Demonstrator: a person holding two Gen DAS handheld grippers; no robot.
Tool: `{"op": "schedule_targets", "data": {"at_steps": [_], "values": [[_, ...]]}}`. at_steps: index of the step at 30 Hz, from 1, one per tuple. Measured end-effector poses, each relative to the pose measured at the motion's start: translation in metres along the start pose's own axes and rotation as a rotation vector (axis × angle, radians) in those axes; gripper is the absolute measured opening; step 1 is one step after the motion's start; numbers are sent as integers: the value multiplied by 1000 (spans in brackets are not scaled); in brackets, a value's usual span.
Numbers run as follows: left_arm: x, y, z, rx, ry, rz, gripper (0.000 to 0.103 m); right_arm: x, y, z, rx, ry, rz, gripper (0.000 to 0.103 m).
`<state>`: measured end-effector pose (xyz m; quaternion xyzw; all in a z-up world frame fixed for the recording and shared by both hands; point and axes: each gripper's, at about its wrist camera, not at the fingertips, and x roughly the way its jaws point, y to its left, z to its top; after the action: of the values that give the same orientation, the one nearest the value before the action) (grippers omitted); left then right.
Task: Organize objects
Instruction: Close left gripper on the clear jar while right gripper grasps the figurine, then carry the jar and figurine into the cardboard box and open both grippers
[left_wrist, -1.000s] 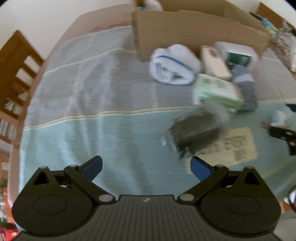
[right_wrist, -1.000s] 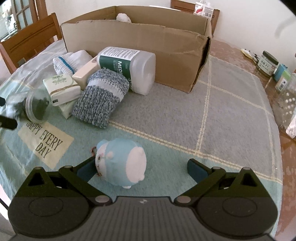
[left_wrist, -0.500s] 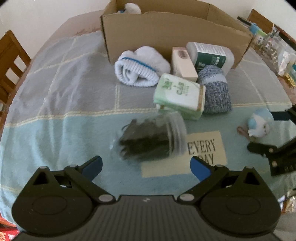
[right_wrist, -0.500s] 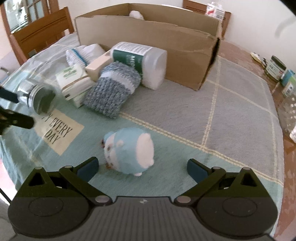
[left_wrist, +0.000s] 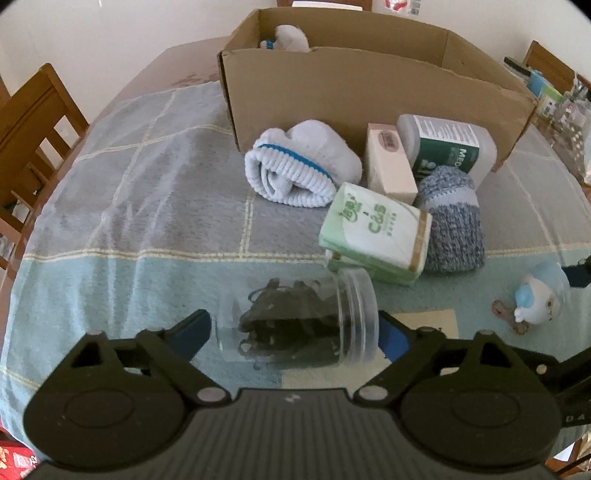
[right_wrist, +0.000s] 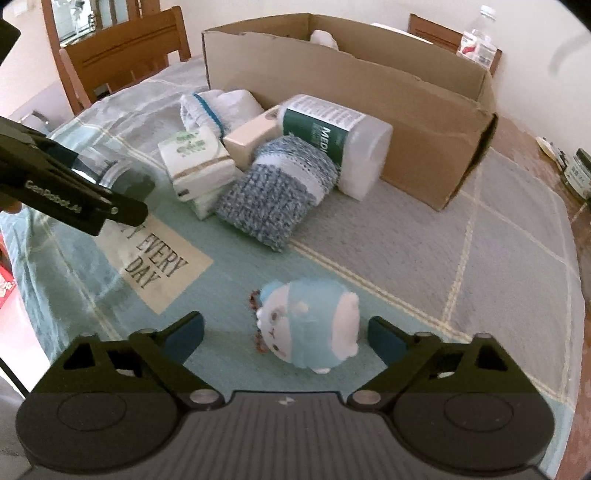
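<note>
On the bench, the left gripper (left_wrist: 293, 334) fingers are closing around the rigid, slippery clear jar (left_wrist: 301, 321) lying sideways, while the right gripper (right_wrist: 286, 338) fingers are closing, not yet touching, around the soft, light plush toy (right_wrist: 308, 326).

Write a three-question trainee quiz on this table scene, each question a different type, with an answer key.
1. True or false: the clear plastic jar of dark clips stands upright.
2. Which item lies between the right gripper fingers? A) blue-grey knitted sock roll B) small light-blue plush toy C) green-labelled white bottle
3. Fill in: the white sock roll with a blue stripe lies in front of the open brown ______ box.

Key: 1 false, the jar lies on its side between the left gripper fingers; 2 B; 3 cardboard.
</note>
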<state>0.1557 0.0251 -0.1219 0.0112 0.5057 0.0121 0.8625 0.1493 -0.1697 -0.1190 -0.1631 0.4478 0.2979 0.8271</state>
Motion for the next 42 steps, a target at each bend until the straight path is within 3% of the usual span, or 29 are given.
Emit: {"op": "schedule_targets", "data": {"at_steps": [7, 10, 19, 25, 31, 42], "values": [[-1, 8, 4, -8, 5, -33, 76, -4, -3, 4, 14, 4, -12, 70], [0, 11, 8, 5, 11, -47, 75, -6, -6, 5, 22, 10, -19, 57], [-13, 18, 20, 72, 35, -107, 75, -12, -13, 14, 18, 27, -1, 56], [-42, 16, 38, 203, 29, -133, 75, -30, -20, 31, -26, 36, 15, 56], [-56, 13, 80, 258, 6, -186, 75, -55, -32, 60, -58, 5, 36, 56], [-64, -4, 169, 318, -106, -206, 75, -80, -63, 135, -79, -123, 8, 56]]}}
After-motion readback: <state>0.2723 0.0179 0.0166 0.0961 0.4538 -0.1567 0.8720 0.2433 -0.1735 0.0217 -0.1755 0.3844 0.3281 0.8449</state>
